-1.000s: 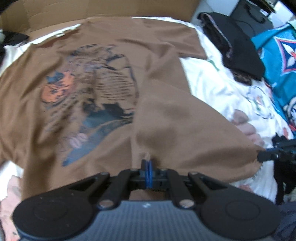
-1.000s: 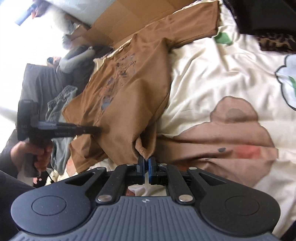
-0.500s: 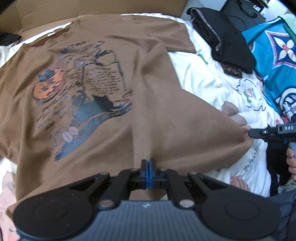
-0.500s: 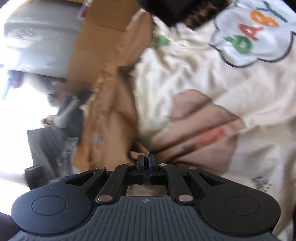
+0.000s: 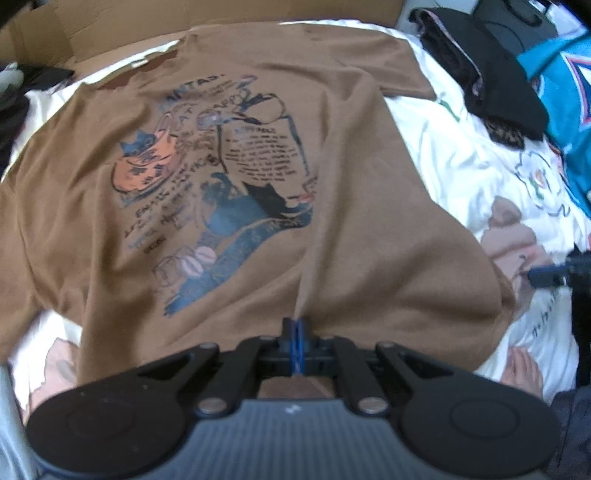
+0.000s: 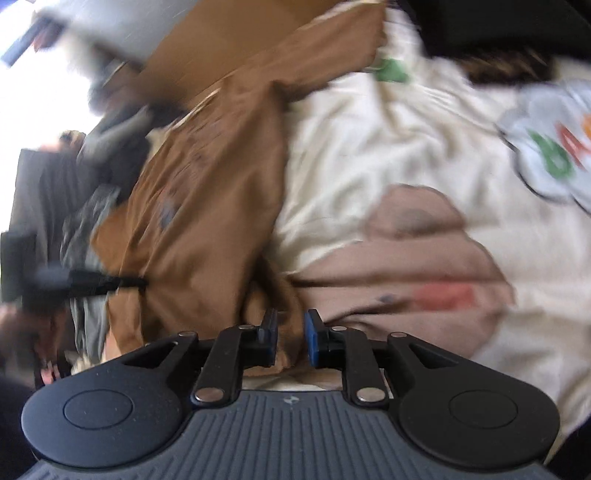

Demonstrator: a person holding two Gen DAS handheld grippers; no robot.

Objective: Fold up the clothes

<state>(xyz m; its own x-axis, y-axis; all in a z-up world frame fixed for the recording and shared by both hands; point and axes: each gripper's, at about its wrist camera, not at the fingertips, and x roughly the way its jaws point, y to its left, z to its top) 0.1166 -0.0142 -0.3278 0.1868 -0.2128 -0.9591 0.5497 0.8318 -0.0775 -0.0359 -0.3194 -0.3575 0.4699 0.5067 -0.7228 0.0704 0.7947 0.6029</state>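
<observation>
My left gripper [image 5: 294, 334] is pinched tight on the near hem of the shirt [image 5: 229, 177]; a ridge of cloth runs up from the pads. My right gripper [image 6: 290, 338] is opening: the pads stand apart with the shirt's corner loose between them, no longer pressed.

The shirt lies spread, print up, on the bedsheet [image 5: 476, 173], its collar toward the far edge by the cardboard [image 5: 221, 11], its right sleeve near the black pile [image 5: 491, 77] at the far right corner.

Risks, as I judge them:
- Only my left side holds. If I pull now, the hem skews and the flat body drags into wrinkles.
- The released corner is bunched, not laid flat. Left so, any fold over it comes out lumpy.
- The corner sits between my right pads; drawing back carelessly could snag it and flip the edge.
- The sheet is soft and creased, so the shirt may creep with it.

Writing: the shirt print has lines of text, the top word perhaps ending "TAS", too blurred to read. On the sheet, coloured letters [image 6: 561, 155] cut off at the edge; I make out a green "B" and part of an orange letter. No brand legible.
</observation>
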